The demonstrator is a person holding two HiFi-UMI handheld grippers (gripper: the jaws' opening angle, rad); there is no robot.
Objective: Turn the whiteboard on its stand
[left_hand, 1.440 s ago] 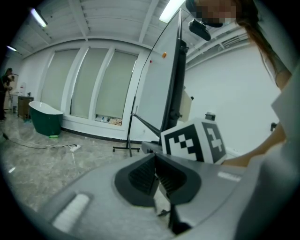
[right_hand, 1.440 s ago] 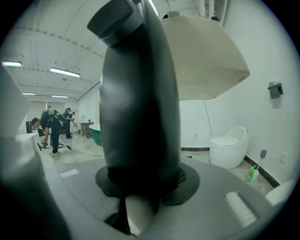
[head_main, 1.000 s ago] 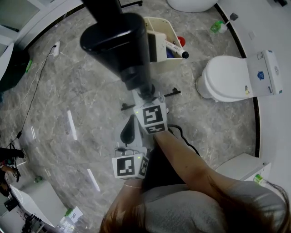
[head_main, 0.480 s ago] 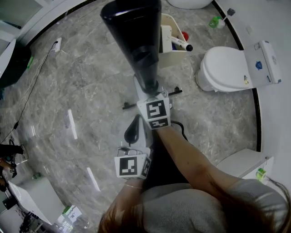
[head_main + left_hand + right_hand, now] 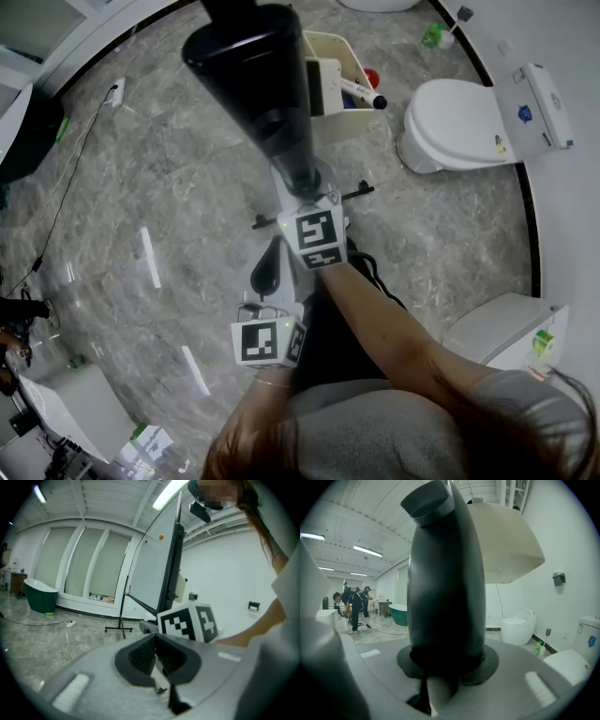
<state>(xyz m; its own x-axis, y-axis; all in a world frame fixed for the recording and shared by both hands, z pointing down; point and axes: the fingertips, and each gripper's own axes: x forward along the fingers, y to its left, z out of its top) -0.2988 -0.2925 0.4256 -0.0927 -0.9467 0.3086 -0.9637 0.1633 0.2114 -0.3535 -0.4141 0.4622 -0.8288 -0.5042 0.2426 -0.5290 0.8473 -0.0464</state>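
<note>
Black whiteboard frame gripped between the right gripper jaws: squeeze firmly, swing smoothly about the stand, no jerking. Left gripper jaws shut on nothing, near the whiteboard; hold clear of its cream marker tray.

Right gripper — a grey two-jaw tool carrying a cube with square markers — is held forward on an outstretched, bare right forearm. Its jaws are clamped on the thick black edge of the upright whiteboard. A grey sleeve covers the right upper arm. Left gripper, of the same build, sits nearer the body, behind and to the left of the right one, pointing much the same way. Its ribbed dark pads meet — nothing lies between them. The left wrist barely shows below its cube.
</note>
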